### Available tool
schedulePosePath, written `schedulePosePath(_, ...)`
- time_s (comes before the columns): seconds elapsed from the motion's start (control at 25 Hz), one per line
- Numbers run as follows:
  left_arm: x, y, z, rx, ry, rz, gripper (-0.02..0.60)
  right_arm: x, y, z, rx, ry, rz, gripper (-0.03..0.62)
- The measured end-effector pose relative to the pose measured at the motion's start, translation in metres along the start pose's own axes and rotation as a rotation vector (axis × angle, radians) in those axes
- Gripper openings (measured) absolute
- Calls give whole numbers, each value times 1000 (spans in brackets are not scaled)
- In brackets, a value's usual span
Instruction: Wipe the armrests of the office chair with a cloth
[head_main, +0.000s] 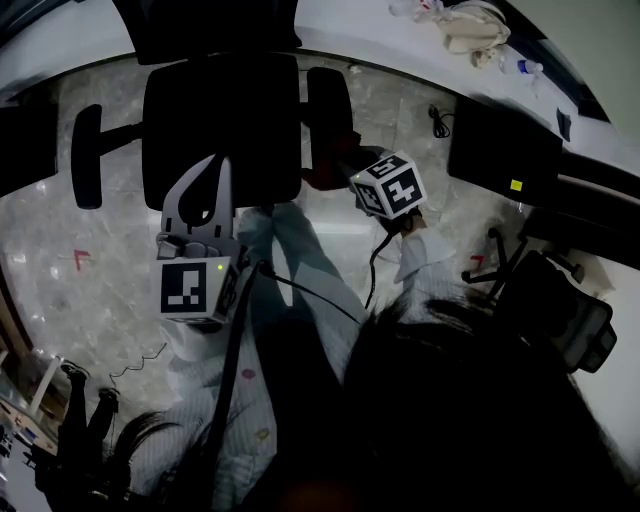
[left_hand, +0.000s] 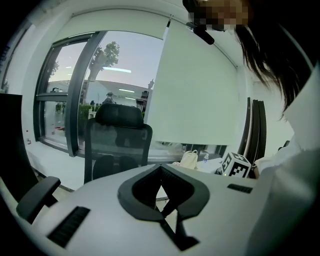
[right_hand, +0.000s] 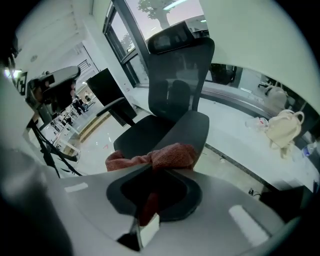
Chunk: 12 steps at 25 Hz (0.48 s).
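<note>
cloth (right_hand: 172, 155): fuzzy terry | chair back (right_hand: 180, 80): mesh | armrest (right_hand: 197, 125): matt plastic | floor (head_main: 60, 220): glossy stone

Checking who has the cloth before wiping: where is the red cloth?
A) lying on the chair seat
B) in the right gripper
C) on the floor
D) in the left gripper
B: the right gripper is shut on the cloth, which bunches out ahead of its jaws.
</note>
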<state>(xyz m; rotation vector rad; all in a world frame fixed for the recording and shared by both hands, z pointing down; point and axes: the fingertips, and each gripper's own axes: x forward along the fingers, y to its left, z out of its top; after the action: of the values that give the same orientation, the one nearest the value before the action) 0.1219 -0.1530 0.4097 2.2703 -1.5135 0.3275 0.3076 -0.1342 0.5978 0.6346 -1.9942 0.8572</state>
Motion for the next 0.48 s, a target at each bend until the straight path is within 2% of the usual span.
schedulePosePath(0.08, -1, -1, 0, 0, 1, 1, 4, -4, 9, -10, -11, -8, -1, 26)
schedulePosePath(0.2, -3, 2, -3, -2, 4, 9, 3, 2, 3, -3, -48, -13, -29, 28)
schedulePosePath(0.36, -7, 9, -6, -7, -1, 29, 4, 26, -27, 36, -67, 1, -15, 30)
schedulePosePath(0.48, -10, 16, -9, -12, 4, 53, 3, 42, -63, 75, -57, -11, -45, 31)
